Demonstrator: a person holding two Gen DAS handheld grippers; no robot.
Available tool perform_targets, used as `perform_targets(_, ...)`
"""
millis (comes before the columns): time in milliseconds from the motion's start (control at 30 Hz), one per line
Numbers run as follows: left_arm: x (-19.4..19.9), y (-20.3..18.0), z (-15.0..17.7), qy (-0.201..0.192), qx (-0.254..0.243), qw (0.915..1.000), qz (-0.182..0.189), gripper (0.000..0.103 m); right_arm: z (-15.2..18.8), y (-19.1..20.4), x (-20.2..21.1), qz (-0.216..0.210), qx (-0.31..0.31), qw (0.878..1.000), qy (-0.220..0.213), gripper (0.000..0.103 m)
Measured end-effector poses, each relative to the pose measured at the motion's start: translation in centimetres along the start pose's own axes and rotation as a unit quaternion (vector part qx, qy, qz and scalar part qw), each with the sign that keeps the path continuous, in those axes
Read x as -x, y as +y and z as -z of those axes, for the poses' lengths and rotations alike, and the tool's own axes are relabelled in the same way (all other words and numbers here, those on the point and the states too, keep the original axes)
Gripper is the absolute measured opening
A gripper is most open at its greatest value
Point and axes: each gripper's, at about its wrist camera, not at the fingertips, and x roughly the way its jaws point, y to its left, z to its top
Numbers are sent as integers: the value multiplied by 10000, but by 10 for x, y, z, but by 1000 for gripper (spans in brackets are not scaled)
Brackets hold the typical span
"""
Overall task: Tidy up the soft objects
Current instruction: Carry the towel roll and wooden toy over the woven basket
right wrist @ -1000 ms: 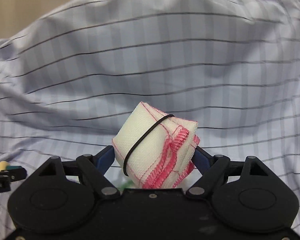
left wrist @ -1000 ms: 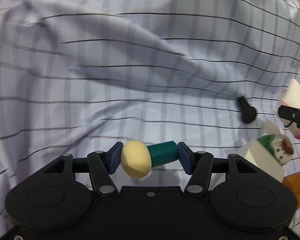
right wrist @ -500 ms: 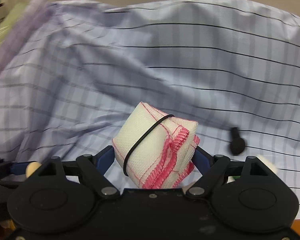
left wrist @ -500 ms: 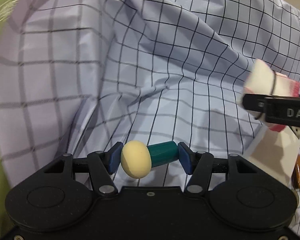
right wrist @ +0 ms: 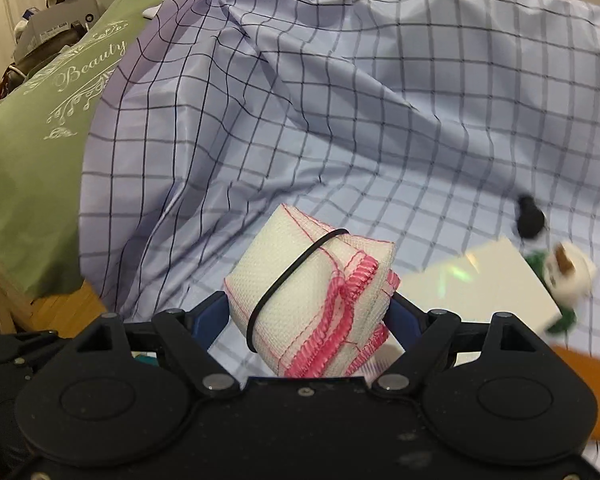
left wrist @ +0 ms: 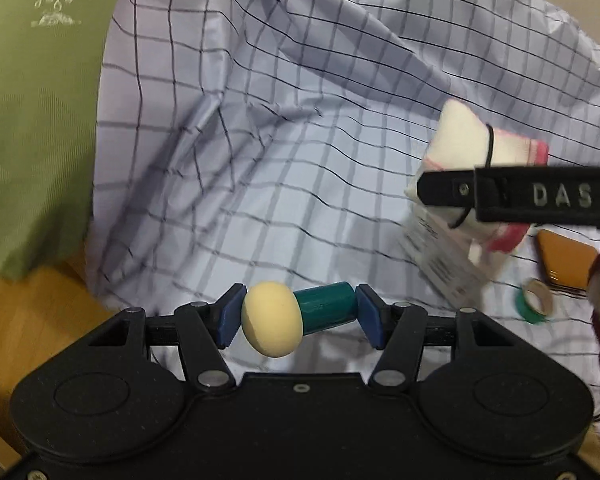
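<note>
The left tongs [left wrist: 298, 316] stay clamped on a small toy mushroom [left wrist: 296, 318], cream cap against one pad and teal stem against the other. The right tongs [right wrist: 310, 314] keep their wider hold on a folded cloth bundle [right wrist: 312, 300] ringed by a black band. A second ago only the checked sheet [left wrist: 300, 120] lay ahead of both; now a green pillow [right wrist: 36, 152] shows far left of them. Both loads are likely being carried toward that side, nothing yet set down.

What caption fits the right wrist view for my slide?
Right claw shut on a folded pink-edged cloth bundle above a checked sheet, green pillow at left.
</note>
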Motion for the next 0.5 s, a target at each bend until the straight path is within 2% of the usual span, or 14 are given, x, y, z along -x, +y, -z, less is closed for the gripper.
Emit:
perform_targets(167,21,-21,19,-32,-152,9999,45,56,30,-18,42,-91,-219,9997,-70,84)
perform_targets(333,33,-47,40,118,-296,9989,349,56,66,-42,82,-97,-460,9989,-13,84)
perform_targets(500,37,-74,62,411,-488,9954,715,56,107,-67,114,97,-749,9971,114,84)
